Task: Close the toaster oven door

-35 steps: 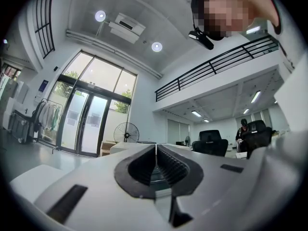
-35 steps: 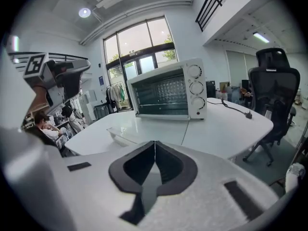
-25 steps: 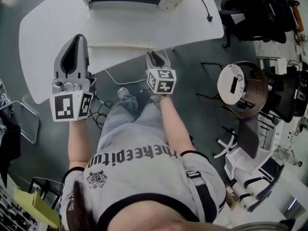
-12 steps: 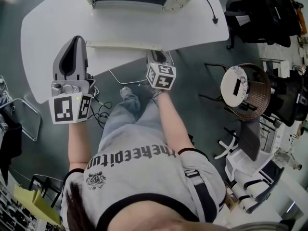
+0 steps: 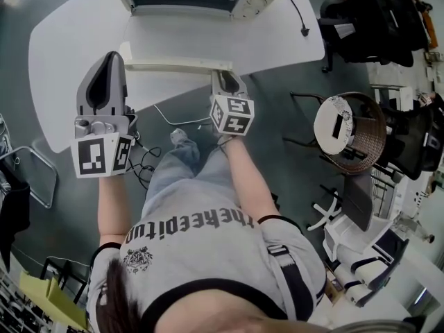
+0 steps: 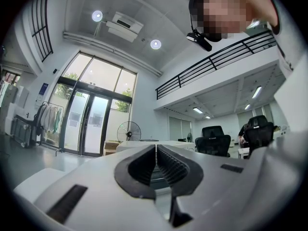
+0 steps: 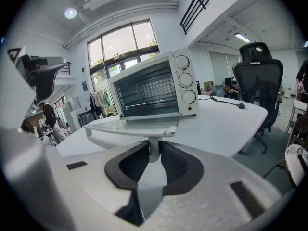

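Right gripper [image 5: 224, 81] edged forward, jaws just closing, gripping the slim white door handle [image 7: 154, 154].
Left gripper [image 6: 156, 151]: ribbed jaws clenched, empty.

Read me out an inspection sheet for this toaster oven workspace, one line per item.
Surface: white table, carrying the oven and its cord.
Job's things: toaster oven; door open, lying level; handle along its near edge.
Clutter: nothing seen on the table.
Grippers: left tongs shut, empty, touching nothing; right tongs have just been closing, pads on the handle's right end.
Cables: power cord, plug lying loose on the table; thin cables on the floor.
Surroundings: office chair, wicker stool.
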